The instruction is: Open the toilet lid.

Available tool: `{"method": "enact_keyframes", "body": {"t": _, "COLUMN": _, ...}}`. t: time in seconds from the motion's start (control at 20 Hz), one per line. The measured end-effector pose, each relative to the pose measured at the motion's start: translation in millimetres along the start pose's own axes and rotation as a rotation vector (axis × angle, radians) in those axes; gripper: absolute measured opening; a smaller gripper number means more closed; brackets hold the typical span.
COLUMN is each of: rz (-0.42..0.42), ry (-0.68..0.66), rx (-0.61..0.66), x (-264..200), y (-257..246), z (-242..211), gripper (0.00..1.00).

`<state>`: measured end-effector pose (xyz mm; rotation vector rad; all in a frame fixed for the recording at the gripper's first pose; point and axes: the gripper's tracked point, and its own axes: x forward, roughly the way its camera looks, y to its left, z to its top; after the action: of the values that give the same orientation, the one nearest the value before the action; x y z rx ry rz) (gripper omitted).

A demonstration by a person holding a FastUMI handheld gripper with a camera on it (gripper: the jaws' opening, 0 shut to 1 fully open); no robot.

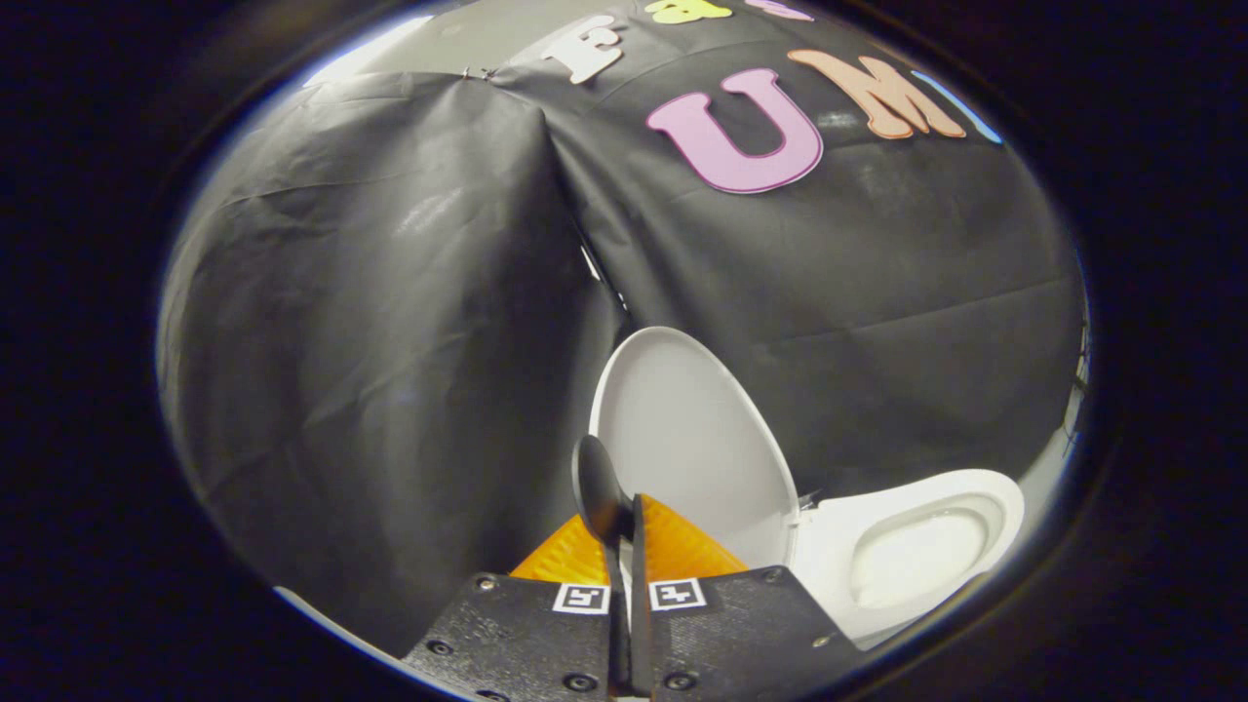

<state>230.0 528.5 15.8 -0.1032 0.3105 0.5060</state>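
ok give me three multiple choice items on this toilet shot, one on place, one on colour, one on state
1. Where is the white oval toilet lid relative to the gripper?
A. just beyond its fingertips
B. clamped between its fingers
C. lying flat over the bowl

2. What colour are the ribbed pads on the gripper's fingers?
A. blue
B. orange
C. green

3. What state is the lid in?
A. shut over the bowl
B. raised, standing up against the black cloth wall
C. broken off on the floor

Answers:
1 A, the lid rises just past the fingertips and nothing sits between them.
2 B, both ribbed pads show orange behind the black finger plates.
3 B, the lid stands upright and the white toilet bowl beside it is uncovered.
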Motion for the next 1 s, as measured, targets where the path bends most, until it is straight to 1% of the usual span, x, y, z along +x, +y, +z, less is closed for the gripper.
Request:
{"method": "enact_keyframes", "body": {"t": 0.35, "rz": 0.006, "ry": 0.026, "rx": -0.055, "x": 11, "y": 16, "z": -5, "gripper": 0.0}}
{"method": "enact_keyframes", "body": {"t": 0.55, "rz": -0.03, "ry": 0.024, "rx": -0.098, "x": 13, "y": 14, "z": 0, "gripper": 0.1}}
{"method": "enact_keyframes", "body": {"t": 0.7, "rz": -0.08, "ry": 0.001, "rx": -0.087, "x": 6, "y": 5, "z": -4, "gripper": 0.27}}
{"method": "enact_keyframes", "body": {"t": 0.8, "rz": -0.091, "ry": -0.001, "rx": -0.09, "x": 5, "y": 6, "z": -8, "gripper": 0.29}}
{"method": "enact_keyframes", "body": {"t": 1.0, "rz": -0.064, "ry": 0.016, "rx": -0.143, "x": 4, "y": 14, "z": -6, "gripper": 0.32}}
